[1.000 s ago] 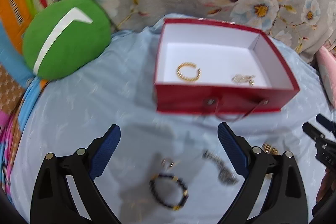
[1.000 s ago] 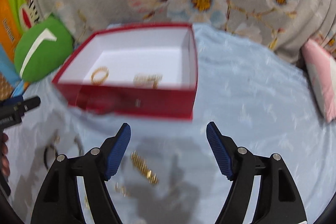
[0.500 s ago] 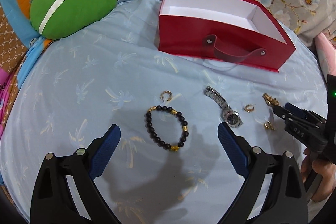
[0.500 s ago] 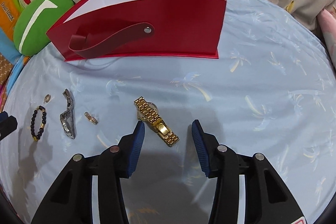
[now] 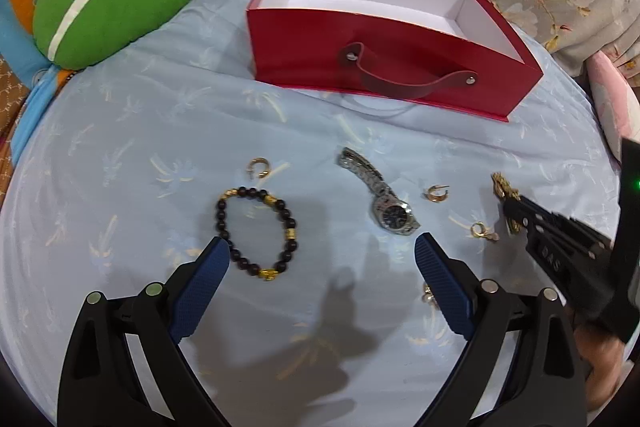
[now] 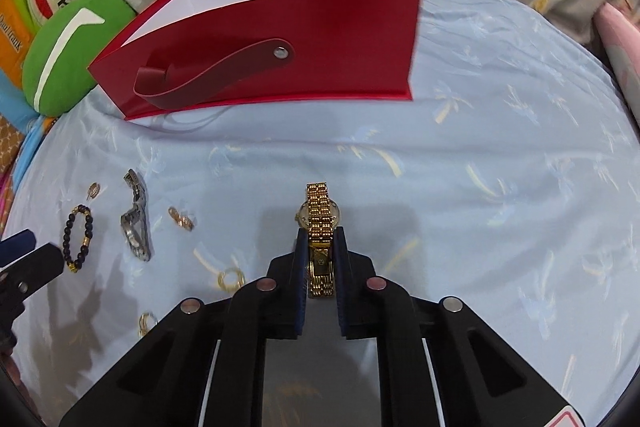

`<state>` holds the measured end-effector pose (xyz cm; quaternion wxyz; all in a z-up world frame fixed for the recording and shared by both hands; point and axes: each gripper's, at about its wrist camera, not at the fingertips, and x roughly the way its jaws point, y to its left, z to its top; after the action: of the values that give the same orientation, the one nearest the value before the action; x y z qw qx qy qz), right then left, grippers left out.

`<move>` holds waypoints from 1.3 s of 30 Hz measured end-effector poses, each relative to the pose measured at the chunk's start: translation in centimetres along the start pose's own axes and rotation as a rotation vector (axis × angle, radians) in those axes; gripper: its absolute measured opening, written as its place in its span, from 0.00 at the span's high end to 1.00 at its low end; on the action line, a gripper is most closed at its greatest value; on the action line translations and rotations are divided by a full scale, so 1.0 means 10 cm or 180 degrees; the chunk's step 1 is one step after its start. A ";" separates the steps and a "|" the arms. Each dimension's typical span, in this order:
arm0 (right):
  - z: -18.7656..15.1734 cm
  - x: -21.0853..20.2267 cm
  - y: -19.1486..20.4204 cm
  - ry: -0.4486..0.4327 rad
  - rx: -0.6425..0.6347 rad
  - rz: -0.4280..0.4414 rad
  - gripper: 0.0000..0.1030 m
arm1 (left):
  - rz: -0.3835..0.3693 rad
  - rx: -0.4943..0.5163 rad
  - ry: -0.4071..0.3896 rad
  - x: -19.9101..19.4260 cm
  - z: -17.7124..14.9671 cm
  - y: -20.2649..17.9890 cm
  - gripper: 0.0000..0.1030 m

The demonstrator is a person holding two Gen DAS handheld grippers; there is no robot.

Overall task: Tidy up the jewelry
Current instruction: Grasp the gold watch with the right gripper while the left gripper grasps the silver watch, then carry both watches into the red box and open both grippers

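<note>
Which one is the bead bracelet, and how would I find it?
Start at the big red open box on the pale blue sheet. In front of it, toward its left end, lies a ring of dark round beads with a few gold ones. Its neighbours are all metal.

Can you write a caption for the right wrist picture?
Right tool closing on the gold watch near the red box.
</note>
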<state>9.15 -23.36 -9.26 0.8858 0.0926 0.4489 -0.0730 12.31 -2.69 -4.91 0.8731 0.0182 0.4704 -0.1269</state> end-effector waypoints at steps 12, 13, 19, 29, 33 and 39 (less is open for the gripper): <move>-0.32 -0.20 -0.13 0.0064 0.0134 -0.0017 0.90 | -0.0080 0.0100 0.0159 0.47 0.08 -0.38 0.28; -0.34 -0.20 -0.13 0.0060 0.0121 -0.0027 0.89 | -0.0092 0.0089 0.0194 0.52 0.08 -0.38 0.29; -0.37 -0.22 -0.09 0.0036 0.0094 -0.0038 0.89 | 0.0071 0.0213 0.0080 0.53 0.04 -0.42 0.42; -0.38 -0.37 -0.01 -0.0030 0.0040 0.0004 0.90 | -0.0102 0.0234 0.0073 0.43 0.03 -0.40 0.87; -0.37 -0.48 0.05 -0.0079 0.0008 0.0063 0.90 | -0.0147 0.0168 0.0035 0.29 0.01 -0.30 0.92; -0.34 -0.66 0.18 -0.0195 -0.0059 0.0147 0.90 | -0.0164 0.0147 -0.0082 0.05 -0.01 -0.23 0.92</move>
<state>2.98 -20.56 -5.79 0.9014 0.0924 0.4200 -0.0512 11.98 -5.03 -5.16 0.8749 0.0246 0.4563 -0.1604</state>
